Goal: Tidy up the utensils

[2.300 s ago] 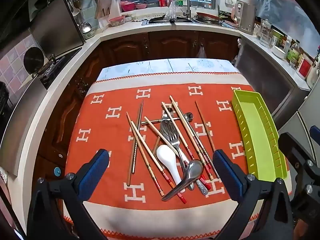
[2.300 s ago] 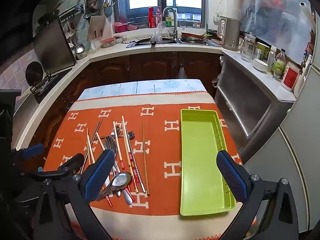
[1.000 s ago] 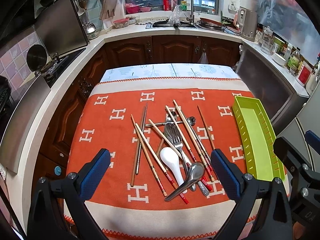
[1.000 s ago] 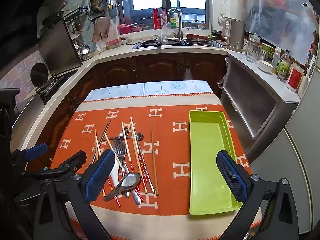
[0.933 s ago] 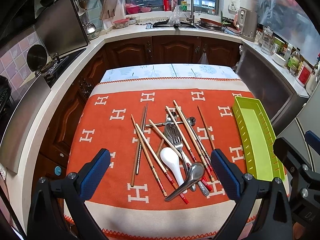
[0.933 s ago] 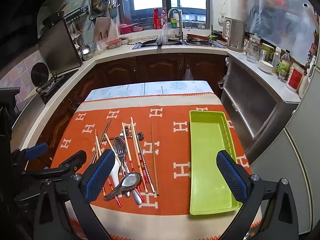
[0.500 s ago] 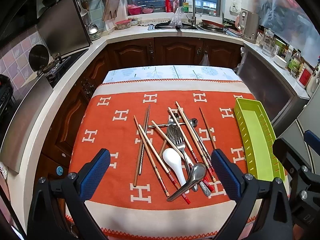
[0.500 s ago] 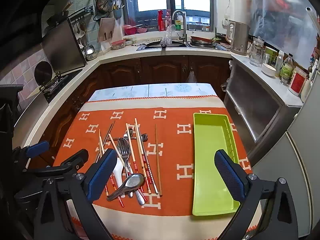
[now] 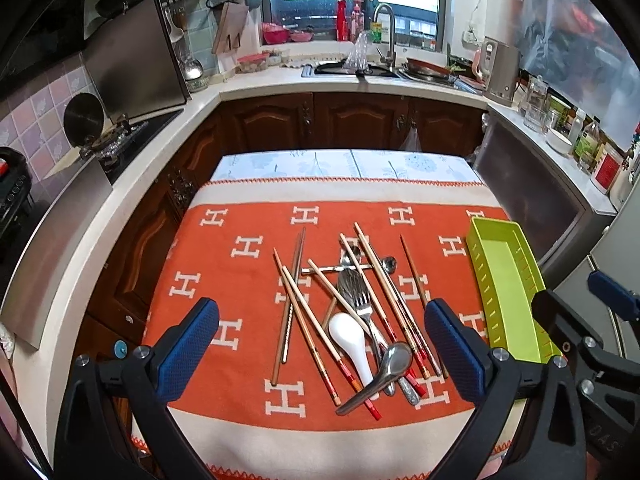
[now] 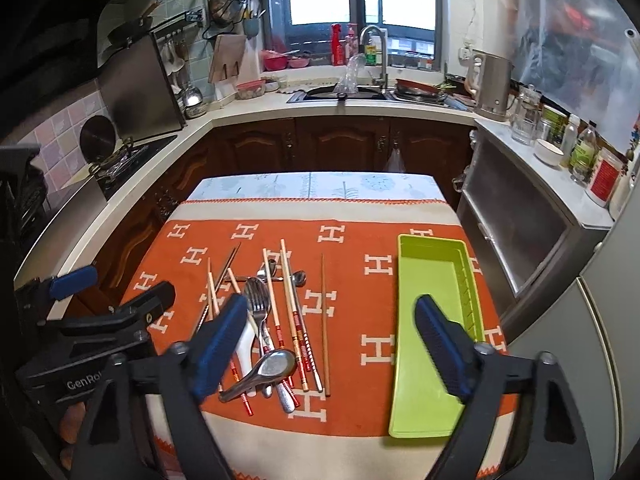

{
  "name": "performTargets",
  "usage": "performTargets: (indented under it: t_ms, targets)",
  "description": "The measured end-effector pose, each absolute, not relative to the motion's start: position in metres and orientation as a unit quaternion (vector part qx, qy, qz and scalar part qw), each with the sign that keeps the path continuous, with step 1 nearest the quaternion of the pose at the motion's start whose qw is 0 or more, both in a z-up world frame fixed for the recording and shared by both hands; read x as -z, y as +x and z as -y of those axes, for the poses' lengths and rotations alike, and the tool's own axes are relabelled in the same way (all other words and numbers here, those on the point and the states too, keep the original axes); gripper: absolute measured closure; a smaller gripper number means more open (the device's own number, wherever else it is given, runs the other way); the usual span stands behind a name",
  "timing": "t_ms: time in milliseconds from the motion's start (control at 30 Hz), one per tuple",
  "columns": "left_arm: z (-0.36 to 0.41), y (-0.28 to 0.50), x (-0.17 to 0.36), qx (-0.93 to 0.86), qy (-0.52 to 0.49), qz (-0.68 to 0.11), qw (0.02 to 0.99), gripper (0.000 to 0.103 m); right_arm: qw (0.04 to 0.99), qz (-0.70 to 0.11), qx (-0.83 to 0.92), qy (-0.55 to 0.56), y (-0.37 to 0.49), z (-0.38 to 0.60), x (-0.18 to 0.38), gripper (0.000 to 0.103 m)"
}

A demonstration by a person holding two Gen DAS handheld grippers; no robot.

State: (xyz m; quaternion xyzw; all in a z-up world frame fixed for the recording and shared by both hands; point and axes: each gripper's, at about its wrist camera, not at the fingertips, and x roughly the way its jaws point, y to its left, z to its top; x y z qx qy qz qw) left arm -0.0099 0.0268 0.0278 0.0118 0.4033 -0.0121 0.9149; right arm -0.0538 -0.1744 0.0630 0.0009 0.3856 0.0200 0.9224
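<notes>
A heap of utensils lies on the orange cloth (image 9: 240,280): several chopsticks (image 9: 304,320), a white ceramic spoon (image 9: 350,340), a metal fork (image 9: 358,300) and a metal spoon (image 9: 394,364). An empty lime-green tray (image 9: 504,280) stands to their right. My left gripper (image 9: 320,344) hovers open above the heap, nothing between its blue pads. My right gripper (image 10: 332,344) hangs over the chopsticks (image 10: 296,320) and the tray (image 10: 432,340); its jaws are closing with nothing between them. The metal spoon (image 10: 276,364) and a lone chopstick (image 10: 325,320) lie below it.
The table sits in a U-shaped kitchen with dark cabinets (image 9: 352,120). A stove (image 9: 132,136) is at the left, a sink (image 9: 360,70) at the back, a counter with jars (image 9: 580,144) at the right. A steel cabinet (image 10: 520,224) stands close to the table's right edge.
The right gripper's blue pads have come closer together. Both views have shifted slightly, the table sitting a little lower in the pictures. The utensils and tray have not moved.
</notes>
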Motion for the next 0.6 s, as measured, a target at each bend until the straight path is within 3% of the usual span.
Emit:
performTargets:
  t_ms: [600]
  targets:
    - [-0.034, 0.004, -0.026, 0.006, 0.028, -0.417, 0.909, 0.002, 0.914, -0.403, -0.054, 0.01, -0.033, 0.175, -0.061, 0.023]
